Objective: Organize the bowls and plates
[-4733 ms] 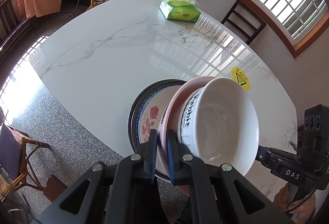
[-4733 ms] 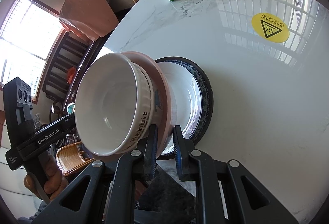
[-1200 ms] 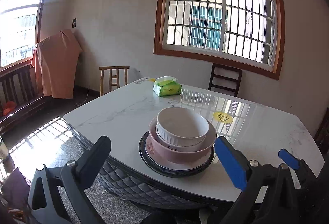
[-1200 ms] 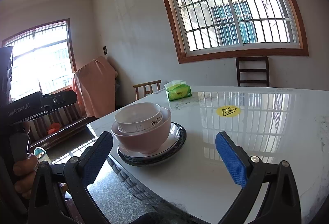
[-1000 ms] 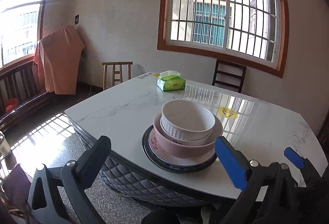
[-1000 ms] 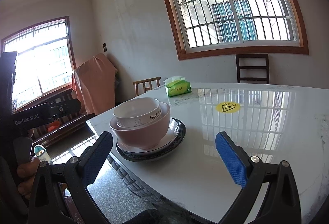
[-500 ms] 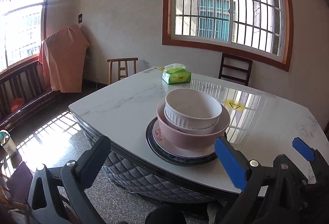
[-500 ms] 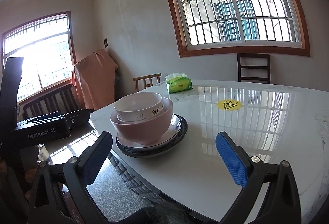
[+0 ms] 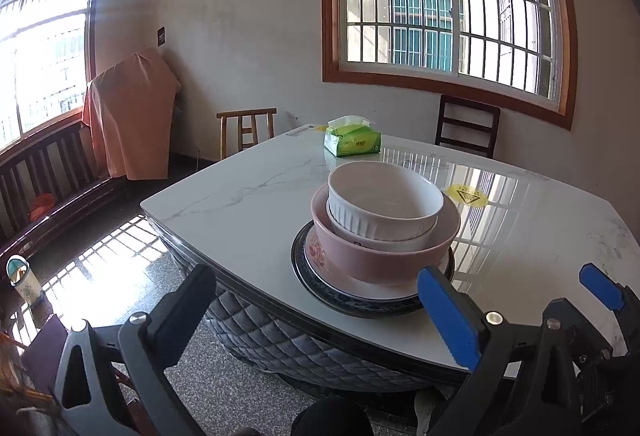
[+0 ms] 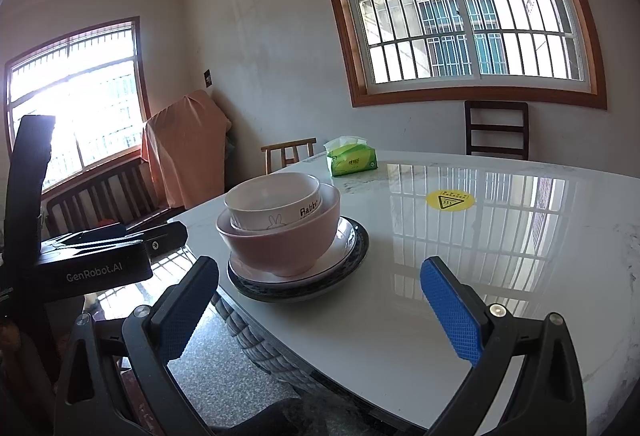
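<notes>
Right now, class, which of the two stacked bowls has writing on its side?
The white bowl, nested on top: it reads "Rabbit". The pink bowl beneath is plain.

Left gripper (image 9: pixel 320 312), right gripper (image 10: pixel 320 310): jaws wide apart, empty.

Plates (image 9: pixel 320 276): two stacked, a white one on a dark-rimmed one; the pink bowl (image 9: pixel 372 260) covers their middles, so only the rims show.
White bowl (image 10: pixel 276 213): its lower part sits inside the pink bowl, out of sight; the print on its side is cut short by the pink rim.
Flower pattern (image 9: pixel 318 250): partly behind the pink bowl.
Yellow sticker (image 10: pixel 450 200): its lettering is too small to read.
Surface (image 9: pixel 248 211): its right side runs out of the left wrist view.
Left claw (image 9: pixel 316 316): its handle is cut off by the bottom edge.
Tissue pack (image 9: pixel 352 143): label too small to read.
</notes>
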